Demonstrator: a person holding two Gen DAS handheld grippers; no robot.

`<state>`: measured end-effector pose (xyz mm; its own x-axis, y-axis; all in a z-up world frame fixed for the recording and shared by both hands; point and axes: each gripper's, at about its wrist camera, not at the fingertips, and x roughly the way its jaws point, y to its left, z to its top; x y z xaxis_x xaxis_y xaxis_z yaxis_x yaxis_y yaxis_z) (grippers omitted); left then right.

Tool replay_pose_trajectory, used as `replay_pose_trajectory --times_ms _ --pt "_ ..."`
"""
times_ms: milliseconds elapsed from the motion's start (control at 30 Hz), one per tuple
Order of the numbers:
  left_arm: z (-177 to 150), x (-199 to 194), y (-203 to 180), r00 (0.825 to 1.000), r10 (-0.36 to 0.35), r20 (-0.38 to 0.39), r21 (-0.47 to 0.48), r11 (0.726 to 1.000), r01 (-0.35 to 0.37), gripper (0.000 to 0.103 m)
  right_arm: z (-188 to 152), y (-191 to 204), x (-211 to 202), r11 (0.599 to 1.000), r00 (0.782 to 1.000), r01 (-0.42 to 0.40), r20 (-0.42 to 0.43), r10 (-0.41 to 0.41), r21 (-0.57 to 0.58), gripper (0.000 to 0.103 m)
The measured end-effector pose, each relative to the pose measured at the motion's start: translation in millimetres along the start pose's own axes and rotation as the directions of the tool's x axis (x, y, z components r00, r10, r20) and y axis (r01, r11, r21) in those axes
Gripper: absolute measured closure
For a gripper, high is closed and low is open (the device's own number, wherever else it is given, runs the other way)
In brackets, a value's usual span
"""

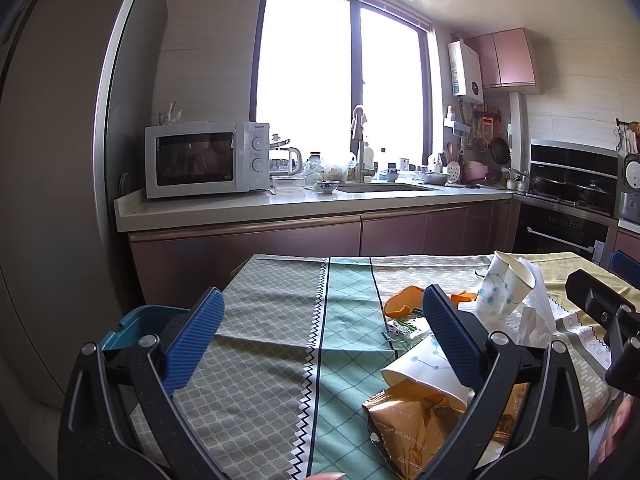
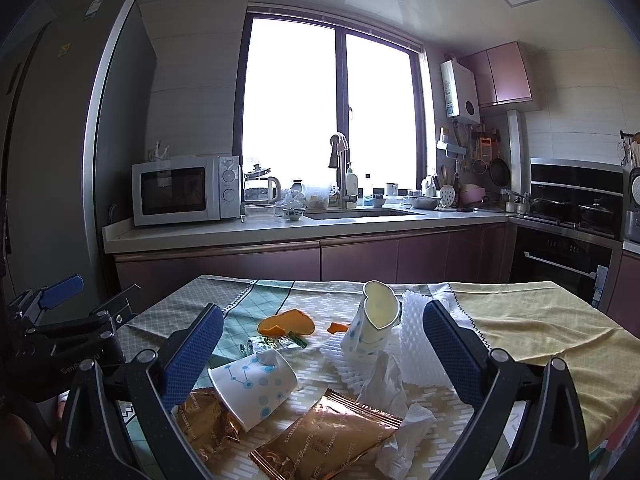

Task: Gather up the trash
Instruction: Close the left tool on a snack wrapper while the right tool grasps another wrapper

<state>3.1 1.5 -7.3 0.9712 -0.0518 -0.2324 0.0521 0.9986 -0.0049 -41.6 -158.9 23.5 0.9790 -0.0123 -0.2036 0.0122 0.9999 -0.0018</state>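
— Where's the rubbish?
— Heaped between the right gripper's (image 2: 320, 354) spread fingers: a tipped blue-dotted paper cup (image 2: 256, 386), a gold snack wrapper (image 2: 326, 436) (flat, creased), crumpled tissue (image 2: 400, 412), orange peel (image 2: 286, 322) farther ahead.
— And the left gripper (image 1: 320, 340)?
— Jaws wide too, holding nothing; the same cup (image 1: 420, 364) lies by its right finger, patterned tablecloth (image 1: 260, 320) between them.

This is a home kitchen. Left of the sink (image 2: 362, 213) stands a microwave (image 2: 186, 189); to its right, an oven (image 2: 560, 260).
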Motion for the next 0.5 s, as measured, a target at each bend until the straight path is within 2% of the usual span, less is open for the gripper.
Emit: replay_pose_trajectory --times_ms 300,500 --pt "-9 15 2 0.996 -0.046 -0.073 0.001 0.999 0.046 0.005 -10 -13 11 0.999 0.997 -0.013 -0.076 0.015 0.030 0.006" --pt "-25 28 1 0.985 -0.084 -0.150 0.036 0.995 0.090 0.005 -33 -31 26 0.998 0.977 0.000 -0.213 0.014 0.064 0.006"
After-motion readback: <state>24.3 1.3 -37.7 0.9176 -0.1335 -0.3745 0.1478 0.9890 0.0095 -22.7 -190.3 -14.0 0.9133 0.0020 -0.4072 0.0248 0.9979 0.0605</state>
